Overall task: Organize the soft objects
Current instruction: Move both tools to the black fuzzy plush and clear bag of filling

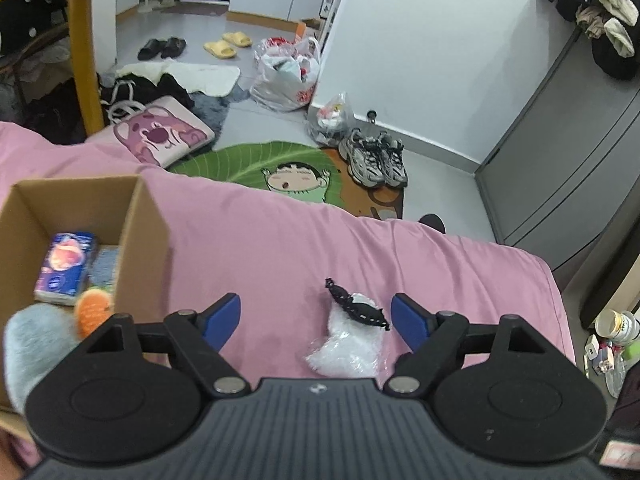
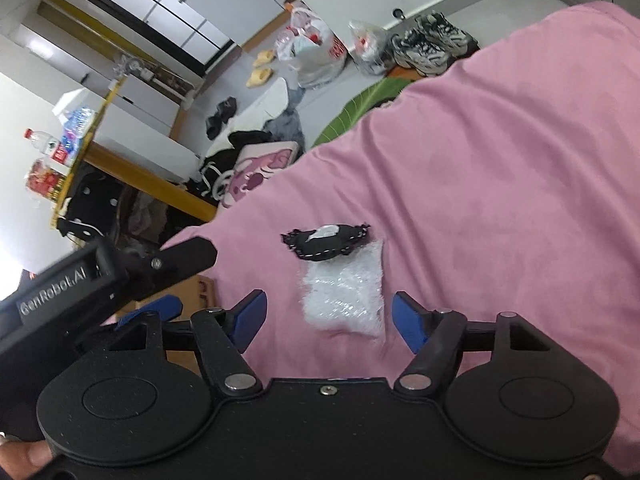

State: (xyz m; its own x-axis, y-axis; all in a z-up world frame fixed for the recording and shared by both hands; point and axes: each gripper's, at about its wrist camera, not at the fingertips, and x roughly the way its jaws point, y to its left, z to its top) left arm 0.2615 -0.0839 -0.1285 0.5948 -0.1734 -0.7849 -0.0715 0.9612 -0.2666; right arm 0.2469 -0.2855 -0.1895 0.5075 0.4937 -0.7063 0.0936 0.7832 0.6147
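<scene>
The left claw [image 1: 316,322] stands wide, its 2 blue pads [image 1: 222,320] apart with nothing pressed between them. Between its pads, nearer the right one, lies a white fluffy soft item in a clear wrapper [image 1: 346,346] on the pink bed cover [image 1: 260,240], with a small black pouch edged in stitching [image 1: 356,308] resting on its far end. The right claw [image 2: 326,320] is also spread, its pads clear of the same white fluffy soft item in a clear wrapper [image 2: 344,296], which lies just ahead of it and between the pad lines; the black pouch [image 2: 326,242] sits on the far end. In the right wrist view the left claw's black body comes in from the left edge.

To the left of the left claw, a cardboard box [image 1: 148,216] sits on the bed. Inside it are a blue packet [image 1: 66,268], a light blue plush [image 1: 30,344] and an orange knitted piece [image 1: 90,312] touching the plush.

Beyond the bed edge, on the floor, lie a green cartoon rug [image 1: 256,160], a pink cushion [image 1: 160,132], a pair of grey sneakers [image 1: 374,158], 2 filled plastic bags [image 1: 286,74], yellow slippers [image 1: 228,44] and black slippers [image 1: 162,48].
</scene>
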